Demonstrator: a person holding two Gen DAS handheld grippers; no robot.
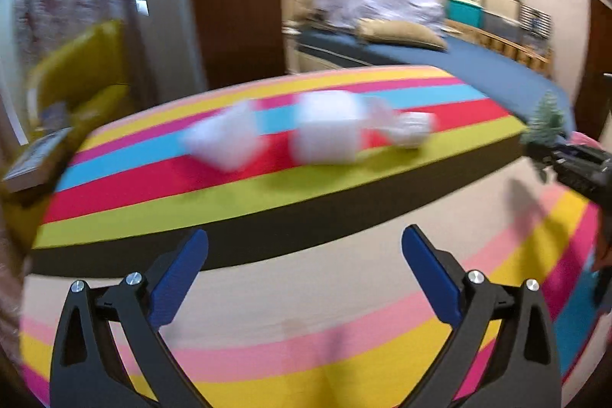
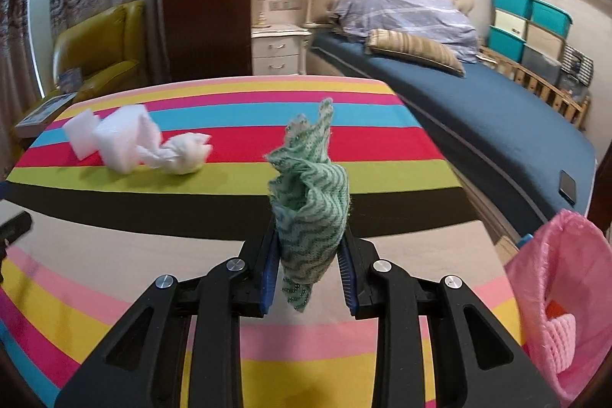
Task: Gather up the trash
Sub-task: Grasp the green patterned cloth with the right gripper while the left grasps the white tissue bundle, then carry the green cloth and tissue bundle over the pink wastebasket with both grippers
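Observation:
My right gripper (image 2: 308, 255) is shut on a crumpled green patterned cloth (image 2: 310, 194), held upright above the floor mat; the same cloth (image 1: 545, 119) and gripper show at the right edge of the left wrist view. White trash lies on the striped raised mat (image 2: 237, 113): foam blocks (image 2: 111, 136) and a knotted white tissue (image 2: 183, 153). In the left wrist view these appear blurred as white foam blocks (image 1: 325, 129) and the tissue (image 1: 411, 130). My left gripper (image 1: 304, 251) is open and empty, short of the mat's near edge.
A pink-lined bin (image 2: 562, 293) stands at the lower right, beside the blue bed (image 2: 497, 109). A yellow-green armchair (image 2: 103, 44) and a book (image 2: 46, 111) sit at the left. A striped floor mat (image 2: 95, 312) lies below the grippers.

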